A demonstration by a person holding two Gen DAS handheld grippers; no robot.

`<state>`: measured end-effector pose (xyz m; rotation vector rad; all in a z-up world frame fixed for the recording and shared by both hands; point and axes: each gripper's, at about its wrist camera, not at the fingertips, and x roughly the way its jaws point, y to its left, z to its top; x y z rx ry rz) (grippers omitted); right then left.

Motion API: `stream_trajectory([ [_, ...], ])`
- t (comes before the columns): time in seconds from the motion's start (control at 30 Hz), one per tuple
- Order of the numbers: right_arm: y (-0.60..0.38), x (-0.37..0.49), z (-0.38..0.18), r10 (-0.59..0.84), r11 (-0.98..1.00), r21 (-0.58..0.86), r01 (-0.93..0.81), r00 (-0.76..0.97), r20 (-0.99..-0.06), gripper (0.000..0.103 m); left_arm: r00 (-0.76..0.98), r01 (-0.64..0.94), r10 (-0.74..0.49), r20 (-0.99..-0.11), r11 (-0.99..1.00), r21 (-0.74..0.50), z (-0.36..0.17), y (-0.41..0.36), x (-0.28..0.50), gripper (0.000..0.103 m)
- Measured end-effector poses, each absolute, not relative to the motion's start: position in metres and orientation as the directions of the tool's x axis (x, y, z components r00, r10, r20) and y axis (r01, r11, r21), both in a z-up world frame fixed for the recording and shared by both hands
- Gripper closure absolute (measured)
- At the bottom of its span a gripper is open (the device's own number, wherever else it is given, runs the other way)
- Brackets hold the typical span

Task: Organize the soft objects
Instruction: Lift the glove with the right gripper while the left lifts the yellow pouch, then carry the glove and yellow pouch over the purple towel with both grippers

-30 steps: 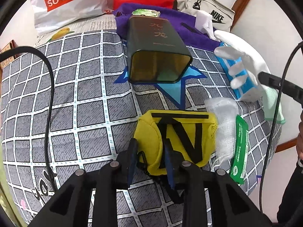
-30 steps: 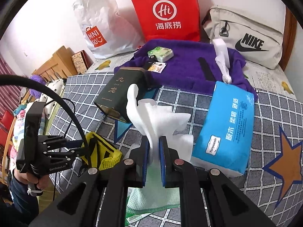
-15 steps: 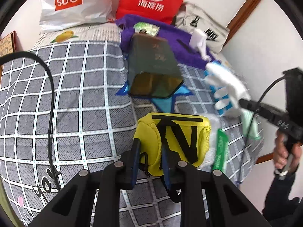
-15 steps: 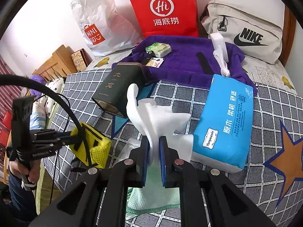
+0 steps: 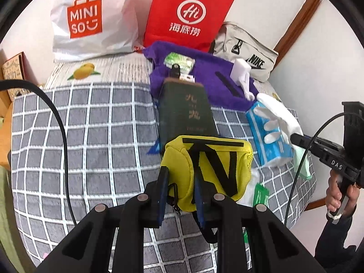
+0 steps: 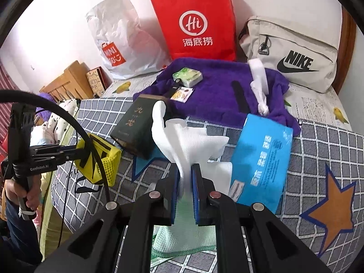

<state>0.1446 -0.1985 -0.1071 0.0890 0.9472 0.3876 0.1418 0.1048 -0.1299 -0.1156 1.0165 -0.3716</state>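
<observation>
Yellow pouch (image 5: 206, 170) now higher, in left gripper (image 5: 179, 190)

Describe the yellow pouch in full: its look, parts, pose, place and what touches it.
The yellow pouch is small, soft and padded-looking, with black strap bands crossing its face, a black top strip and a mesh side. The left tongs are shut on its lower corner and hold it lifted off the grey checked blanket, in front of the dark green tin. Nothing else visibly touches it.

Black gripper (image 5: 179, 188) frames, blue pads, silver screws
</observation>
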Motion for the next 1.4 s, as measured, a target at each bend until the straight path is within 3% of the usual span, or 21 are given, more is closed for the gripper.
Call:
stream_trajectory([
  [0.5, -0.213, 0.183, -0.087, 0.362, 0.93, 0.253, -0.265, 0.552, -0.751, 0.091, 0.513, 0.286, -0.375, -0.772, 0.923, -0.258, -0.091, 0.087, 0.192, 0.082],
  [1.4, -0.215, 0.29, -0.093, 0.321, 0.947, 0.255, -0.195, 0.55, -0.771, 0.091, 0.517, 0.301, -0.376, -0.769, 0.921, -0.248, -0.098, 0.051, 0.31, 0.082],
])
